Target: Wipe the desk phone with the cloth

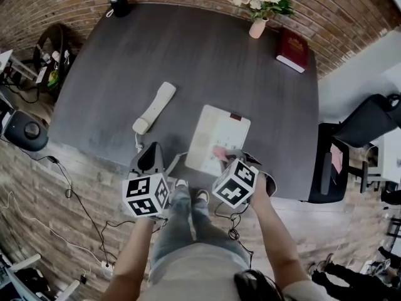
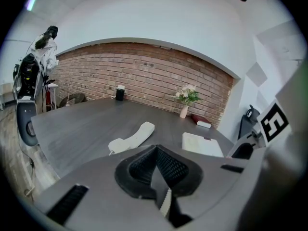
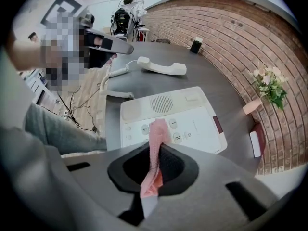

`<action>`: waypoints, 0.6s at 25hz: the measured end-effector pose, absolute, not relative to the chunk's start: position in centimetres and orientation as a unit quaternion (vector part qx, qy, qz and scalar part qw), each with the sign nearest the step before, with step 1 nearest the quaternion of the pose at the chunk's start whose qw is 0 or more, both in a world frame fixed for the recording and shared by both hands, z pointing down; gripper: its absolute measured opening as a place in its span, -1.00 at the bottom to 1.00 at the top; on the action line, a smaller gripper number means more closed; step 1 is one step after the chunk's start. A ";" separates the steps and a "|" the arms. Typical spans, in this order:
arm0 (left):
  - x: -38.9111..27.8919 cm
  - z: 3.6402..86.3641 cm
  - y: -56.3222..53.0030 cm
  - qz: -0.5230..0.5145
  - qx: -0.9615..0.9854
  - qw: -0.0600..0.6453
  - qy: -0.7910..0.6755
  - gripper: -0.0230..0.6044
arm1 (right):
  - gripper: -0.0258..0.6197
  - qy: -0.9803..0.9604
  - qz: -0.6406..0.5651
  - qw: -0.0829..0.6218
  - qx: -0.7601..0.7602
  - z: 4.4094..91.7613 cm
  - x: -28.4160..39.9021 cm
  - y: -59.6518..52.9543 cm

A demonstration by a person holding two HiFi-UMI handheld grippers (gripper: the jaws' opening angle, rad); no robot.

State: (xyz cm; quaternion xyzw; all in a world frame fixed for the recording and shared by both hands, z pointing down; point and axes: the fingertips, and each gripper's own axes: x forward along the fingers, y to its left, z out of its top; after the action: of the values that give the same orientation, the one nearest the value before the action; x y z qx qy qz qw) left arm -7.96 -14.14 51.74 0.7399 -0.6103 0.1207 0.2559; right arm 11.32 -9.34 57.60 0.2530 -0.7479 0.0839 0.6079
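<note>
The white desk phone base lies near the table's front edge, its keypad facing up. Its handset rests off the cradle on the dark table, to the left of the base. My right gripper is shut on a pink cloth, and the cloth's free end lies on the keypad of the base. My left gripper hovers at the table's front edge just below the handset, shut with nothing between its jaws.
A vase of flowers, a red book and a black speaker stand along the table's far side. A black chair is at the right edge. The phone cord trails off the front; cables lie on the floor.
</note>
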 end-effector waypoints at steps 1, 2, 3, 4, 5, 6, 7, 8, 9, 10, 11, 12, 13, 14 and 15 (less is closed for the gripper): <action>-7.9 51.8 -14.1 0.121 0.740 0.257 -0.610 -0.91 | -0.85 -0.748 0.085 0.608 0.252 57.7 11.3 -9.2; -7.9 51.9 -14.0 0.121 0.740 0.257 -0.610 -0.91 | -0.85 -0.749 0.086 0.608 0.250 57.7 11.2 -9.0; -7.8 52.0 -14.0 0.121 0.739 0.258 -0.610 -0.91 | -0.85 -0.750 0.088 0.607 0.248 57.8 11.2 -8.8; -7.8 52.0 -13.9 0.121 0.739 0.258 -0.610 -0.91 | -0.85 -0.751 0.091 0.606 0.246 57.8 11.1 -8.5; -7.8 52.1 -13.8 0.121 0.739 0.259 -0.610 -0.91 | -0.85 -0.752 0.093 0.605 0.244 57.9 11.0 -8.3; -7.7 52.1 -13.7 0.121 0.739 0.259 -0.610 -0.91 | -0.85 -0.753 0.096 0.604 0.243 57.9 10.9 -8.0; -7.7 52.1 -13.6 0.122 0.739 0.260 -0.609 -0.92 | -0.85 -0.754 0.097 0.603 0.242 57.9 10.8 -7.8; -7.6 52.2 -13.5 0.122 0.739 0.260 -0.609 -0.91 | -0.85 -0.755 0.098 0.602 0.241 58.0 10.8 -7.7; -7.6 52.2 -13.4 0.122 0.739 0.260 -0.609 -0.91 | -0.85 -0.755 0.099 0.602 0.240 58.0 10.8 -7.5; -7.5 52.3 -13.3 0.122 0.740 0.260 -0.609 -0.91 | -0.85 -0.755 0.099 0.602 0.239 58.1 10.8 -7.3; -7.5 52.3 -13.2 0.123 0.740 0.260 -0.609 -0.91 | -0.85 -0.756 0.100 0.602 0.238 58.2 10.8 -7.1; -7.4 52.3 -13.1 0.123 0.740 0.259 -0.609 -0.91 | -0.85 -0.756 0.100 0.602 0.237 58.3 10.8 -6.9; -7.4 52.3 -12.9 0.122 0.740 0.259 -0.609 -0.91 | -0.85 -0.756 0.100 0.602 0.235 58.3 10.8 -6.7; -7.4 52.4 -12.8 0.123 0.740 0.259 -0.609 -0.91 | -0.85 -0.757 0.101 0.602 0.234 58.4 10.7 -6.5; -7.4 52.4 -12.6 0.123 0.739 0.259 -0.609 -0.91 | -0.85 -0.757 0.101 0.602 0.232 58.5 10.7 -6.3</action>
State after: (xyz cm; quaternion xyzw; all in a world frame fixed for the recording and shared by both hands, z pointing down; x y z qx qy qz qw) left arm -7.37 -12.63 52.40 0.7392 -0.6092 0.1229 0.2593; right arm 10.70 -6.25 58.47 0.2323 -0.7574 0.1012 0.6018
